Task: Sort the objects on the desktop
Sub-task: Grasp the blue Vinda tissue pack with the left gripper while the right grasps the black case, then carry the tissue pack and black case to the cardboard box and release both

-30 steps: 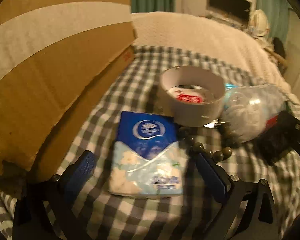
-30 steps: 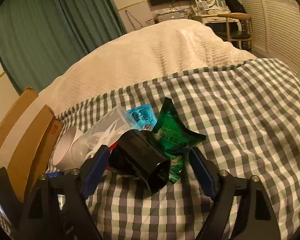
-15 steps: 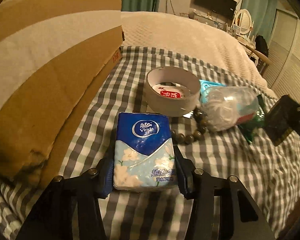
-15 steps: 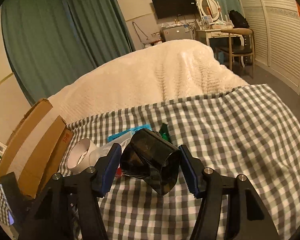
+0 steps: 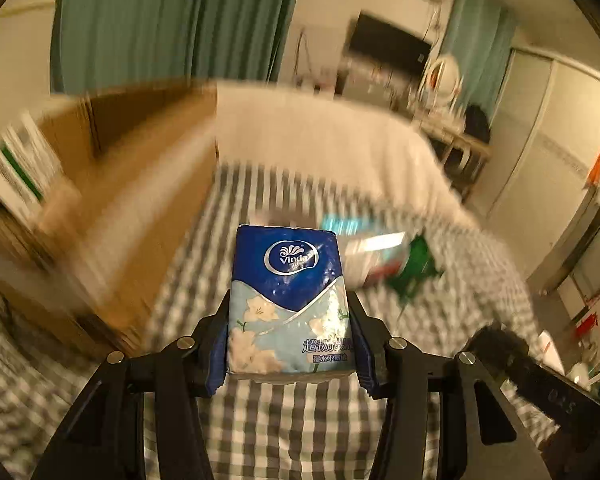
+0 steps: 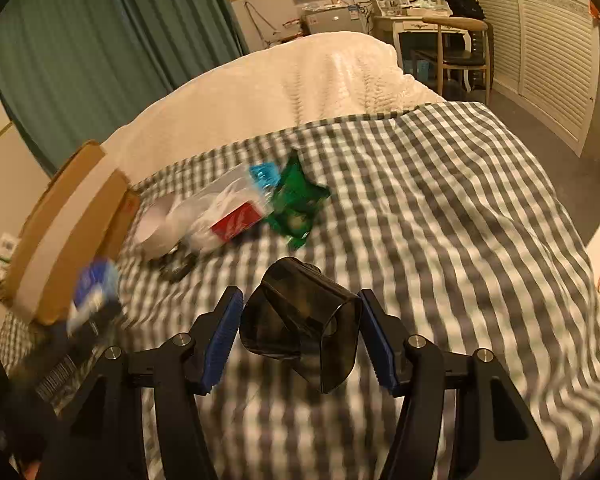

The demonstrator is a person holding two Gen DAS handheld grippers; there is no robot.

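Observation:
My left gripper (image 5: 290, 340) is shut on a blue Vinda tissue pack (image 5: 290, 296) and holds it lifted above the checked bedspread (image 5: 280, 432). The pack also shows blurred in the right wrist view (image 6: 94, 292). My right gripper (image 6: 300, 336) is shut on a dark smoky plastic cup-like piece (image 6: 304, 328), lifted above the bedspread (image 6: 440, 220). On the bed lie a green packet (image 6: 296, 204), a clear bag with a red box (image 6: 220, 216), a light blue packet (image 6: 264, 174), a tape roll (image 6: 154, 228) and dark beads (image 6: 176, 268).
An open cardboard box (image 6: 68, 228) stands at the left edge of the bed; it also shows in the left wrist view (image 5: 112, 200). A white blanket (image 6: 292, 80) covers the far half of the bed. A chair and dresser (image 6: 452, 40) stand beyond.
Both grippers have risen with their loads: the tissue pack and the dark piece have left the bedspread. The left wrist view is now blurred with motion.

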